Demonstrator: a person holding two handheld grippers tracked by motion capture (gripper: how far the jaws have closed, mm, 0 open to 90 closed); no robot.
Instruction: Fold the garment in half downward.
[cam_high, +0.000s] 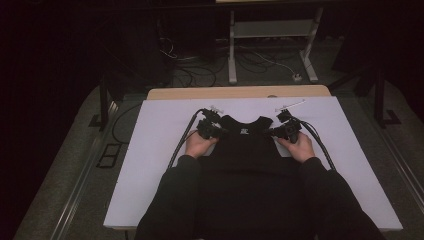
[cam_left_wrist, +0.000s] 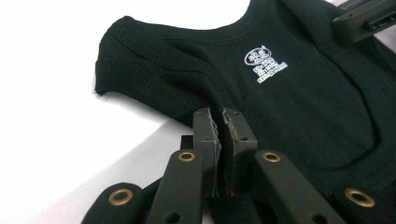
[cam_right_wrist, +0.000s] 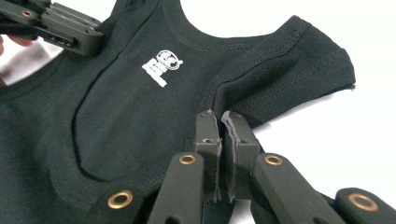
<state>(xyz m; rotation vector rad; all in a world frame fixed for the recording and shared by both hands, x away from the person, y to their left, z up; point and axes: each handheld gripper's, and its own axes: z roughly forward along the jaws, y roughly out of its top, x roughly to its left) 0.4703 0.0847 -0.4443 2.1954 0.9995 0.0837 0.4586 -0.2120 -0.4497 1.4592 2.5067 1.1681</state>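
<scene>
My left tool (cam_left_wrist: 219, 122) is clamped shut on the black cotton sleeveless baby top (cam_left_wrist: 280, 107). Its jaws pinch the fabric edge right under the armhole, where the short shoulder flap meets the body. My right tool (cam_right_wrist: 218, 122) is closed the same way on the opposite armhole edge. In both gripper views the pads look almost together with only thin cloth between them, so I judge both grips are on a single fold or seam, not a thick bunch.

From the left tool the top spreads toward 1 o'clock, with the small white printed logo (cam_left_wrist: 265, 61) in that direction and the neckline past it near 12. From the right tool the top spreads toward 10 o'clock.

In the high view the top lies flat on the white-covered table (cam_high: 150, 165). Its neck is at 12 o'clock, far from me, and its body runs down to 6 o'clock toward my chest, so the long axis is 12–6. My left hand (cam_high: 199, 145) sits at 9 o'clock of the top and my right hand (cam_high: 299, 146) at 3 o'clock. The two are level with each other and equally near.

The next move probably turns on that symmetry: both tools hold across the short axis, so a lift or fold would go along 12–6.
</scene>
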